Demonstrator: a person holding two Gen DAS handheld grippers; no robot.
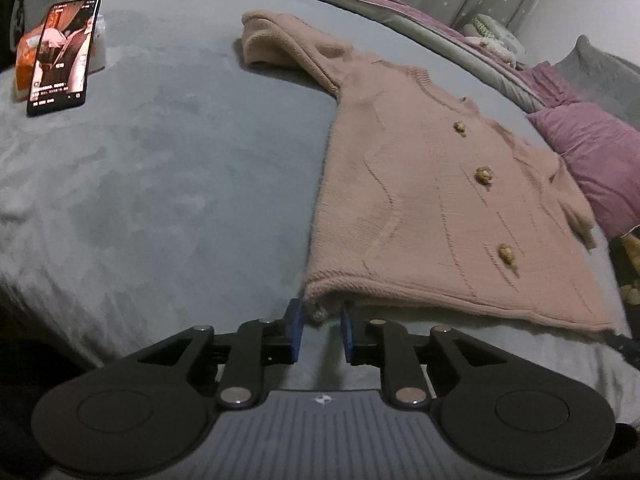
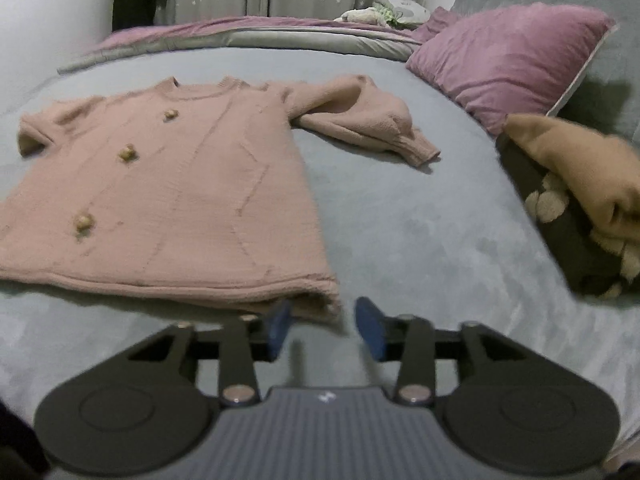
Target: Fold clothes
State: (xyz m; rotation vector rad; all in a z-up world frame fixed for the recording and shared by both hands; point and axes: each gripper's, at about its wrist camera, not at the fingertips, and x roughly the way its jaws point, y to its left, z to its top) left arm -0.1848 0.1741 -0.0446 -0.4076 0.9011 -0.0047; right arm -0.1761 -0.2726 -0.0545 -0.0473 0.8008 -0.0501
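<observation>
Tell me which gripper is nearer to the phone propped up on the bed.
Left. The left gripper sits at the sweater's hem corner on the phone's side; the right gripper is at the opposite hem corner, and the phone is out of its view.

A sweater (image 1: 420, 208) lay flat on the bed (image 1: 160, 168), its hem nearest both cameras. The left hand-held gripper (image 1: 320, 320) sat at one hem corner, the right hand-held gripper (image 2: 324, 320) at the other. A phone (image 1: 60, 56) stood propped far left; a pillow (image 2: 504, 56) lay beyond the sleeve (image 2: 368, 120)
</observation>
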